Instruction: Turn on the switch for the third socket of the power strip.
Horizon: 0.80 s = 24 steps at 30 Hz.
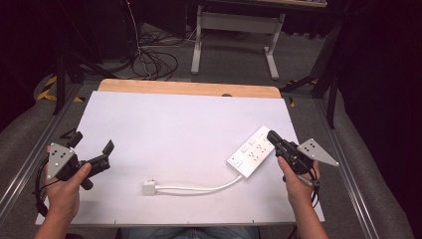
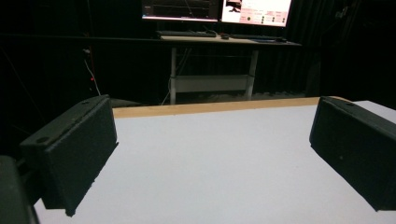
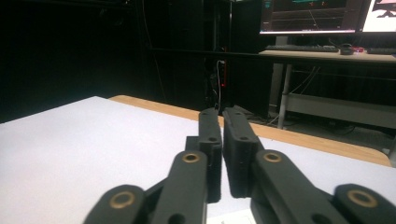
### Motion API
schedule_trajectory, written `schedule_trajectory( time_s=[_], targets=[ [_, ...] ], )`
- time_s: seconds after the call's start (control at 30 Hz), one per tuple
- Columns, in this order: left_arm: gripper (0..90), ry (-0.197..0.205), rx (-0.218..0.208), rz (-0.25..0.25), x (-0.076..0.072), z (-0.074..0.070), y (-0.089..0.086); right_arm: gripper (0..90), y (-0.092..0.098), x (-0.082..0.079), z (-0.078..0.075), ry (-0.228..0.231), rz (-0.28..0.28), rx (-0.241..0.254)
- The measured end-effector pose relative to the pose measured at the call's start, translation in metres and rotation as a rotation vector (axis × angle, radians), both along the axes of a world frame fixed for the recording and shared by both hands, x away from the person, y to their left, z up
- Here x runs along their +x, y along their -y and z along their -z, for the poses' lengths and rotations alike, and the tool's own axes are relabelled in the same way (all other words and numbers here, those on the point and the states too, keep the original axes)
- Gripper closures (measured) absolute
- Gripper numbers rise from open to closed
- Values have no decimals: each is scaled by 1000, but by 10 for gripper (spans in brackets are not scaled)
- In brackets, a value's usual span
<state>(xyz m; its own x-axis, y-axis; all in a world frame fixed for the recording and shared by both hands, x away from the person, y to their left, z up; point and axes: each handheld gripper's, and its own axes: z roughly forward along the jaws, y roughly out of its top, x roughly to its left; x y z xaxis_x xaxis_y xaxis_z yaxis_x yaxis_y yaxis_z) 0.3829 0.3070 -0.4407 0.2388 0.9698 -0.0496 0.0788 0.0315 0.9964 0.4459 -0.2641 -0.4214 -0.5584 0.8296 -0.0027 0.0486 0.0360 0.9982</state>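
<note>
the rigid, light power strip (image 1: 251, 151) looked best gripped across its narrow body, right gripper (image 1: 272, 135) jaws nearly together and empty, left gripper (image 1: 92, 149) jaws wide.

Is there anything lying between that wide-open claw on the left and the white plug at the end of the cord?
Nothing visible. Bare white table lies between the left gripper and the plug. The power strip sits off to the right, by the right gripper.
</note>
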Motion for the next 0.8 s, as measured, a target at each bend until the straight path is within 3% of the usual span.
schedule_trajectory(
  time_s=[0.33, 0.6, 0.73, 0.8],
  targets=[
    [13, -1, 1, 0, 0, 0, 0, 602, 1, 2, 2, -1, 17, 20],
    [13, -1, 3, 1, 0, 0, 0, 283, 3, 7, 5, -16, 59, 32],
    [13, 0, 2, 0, 0, 0, 0, 93, 3, 9, 6, -16, 26, 14],
    [13, 0, 3, 0, 0, 0, 0, 51, 3, 8, 7, 1, -4, 6]
  ],
)
